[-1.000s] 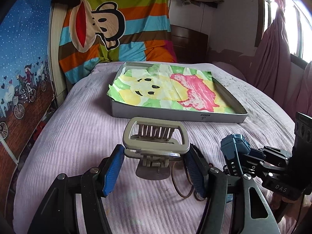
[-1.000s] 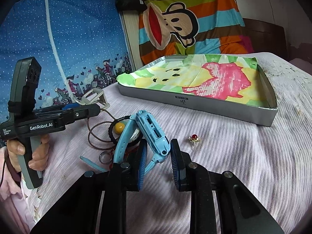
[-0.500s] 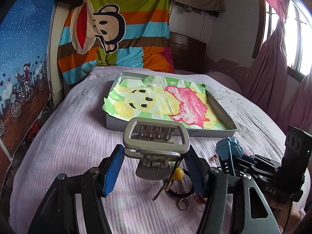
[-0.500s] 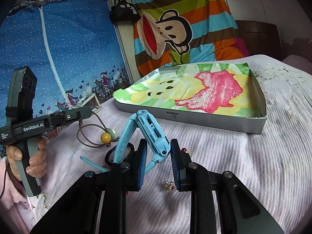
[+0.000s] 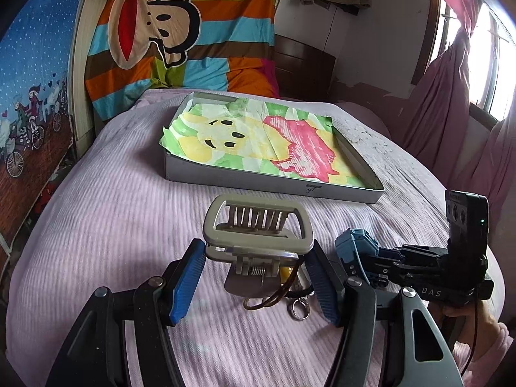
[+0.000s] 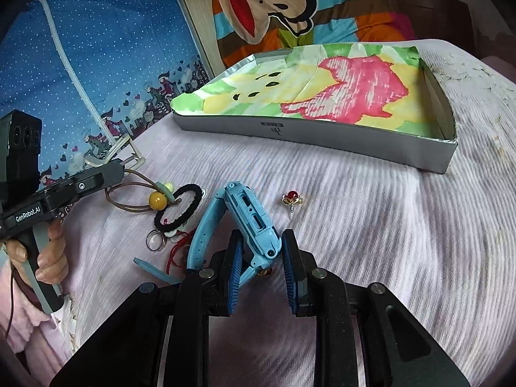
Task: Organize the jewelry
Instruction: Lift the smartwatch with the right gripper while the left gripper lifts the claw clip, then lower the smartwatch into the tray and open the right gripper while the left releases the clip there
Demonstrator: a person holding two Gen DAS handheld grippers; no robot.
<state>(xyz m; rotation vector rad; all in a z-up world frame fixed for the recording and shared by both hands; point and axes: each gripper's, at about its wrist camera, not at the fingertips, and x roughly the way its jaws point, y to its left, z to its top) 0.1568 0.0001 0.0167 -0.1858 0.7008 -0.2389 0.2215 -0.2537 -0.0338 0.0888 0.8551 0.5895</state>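
My left gripper [image 5: 254, 258] is shut on a grey hair claw clip [image 5: 258, 225], held above the lilac bedspread. My right gripper [image 6: 262, 258] is shut on a blue smartwatch [image 6: 250, 216], whose strap [image 6: 201, 235] hangs to the left. In the left wrist view the watch [image 5: 354, 246] shows low on the right. A grey box tray [image 6: 322, 137], lined with a coloured drawing, lies beyond both grippers. On the bed are a red-stone earring [image 6: 292, 197], a black hair tie [image 6: 179, 206], a yellow bead on a brown cord [image 6: 157, 199] and a silver ring [image 6: 155, 240].
A red thread [image 6: 175, 251] and a loose blue strap piece [image 6: 151, 269] lie by the watch strap. A person's hand [image 6: 48, 254] grips the left tool. A striped monkey-print blanket [image 5: 180, 42] stands behind the tray; pink curtains [image 5: 451, 96] hang at the right.
Both grippers have kept their holds. The right gripper has drifted a little over the bed with the watch, so the earring now lies ahead of its fingers. The left view has swung slightly.
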